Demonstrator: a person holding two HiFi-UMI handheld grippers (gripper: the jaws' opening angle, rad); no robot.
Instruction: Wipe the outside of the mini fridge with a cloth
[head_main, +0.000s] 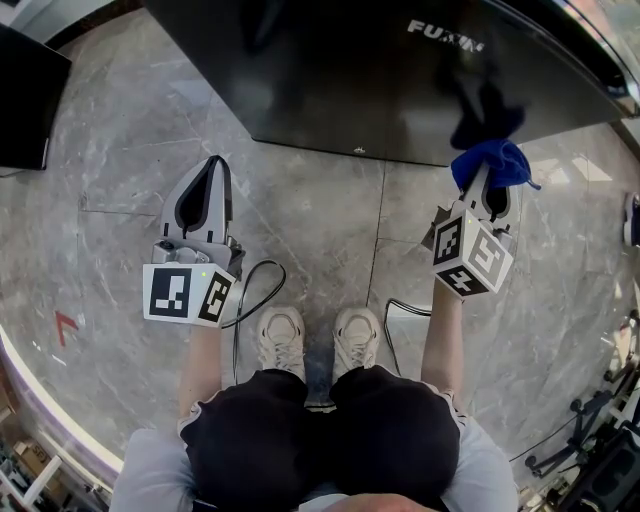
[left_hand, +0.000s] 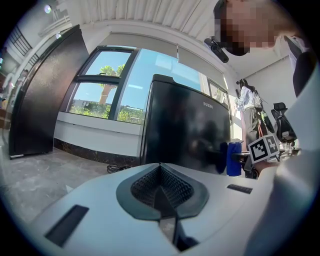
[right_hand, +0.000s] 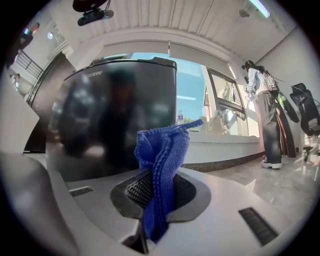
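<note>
Mini fridge (head_main: 380, 70) stands on the marble floor (head_main: 330, 230) right in front of the person, glossy black door facing them, logo near the top edge. The finish mirrors the room, and I see no streaks, wet patches or dust lines in any view. So I can't read how much has been wiped; I'd assume top, sides and most of the door are left.

Left gripper (head_main: 208, 175) hangs low over the floor, well left of the action. Its fingers are pressed together with nothing between them, so it's idle.

Right gripper (head_main: 493, 185) is up at the door's right side, fingers clamped on the blue cloth (head_main: 495, 160).

The cloth is knitted and bunched into a twist that sticks out past the fingertips, its reflection showing in the door. It's just beside or touching the door; can't tell which. Looks like a door pass starting or under way.
</note>
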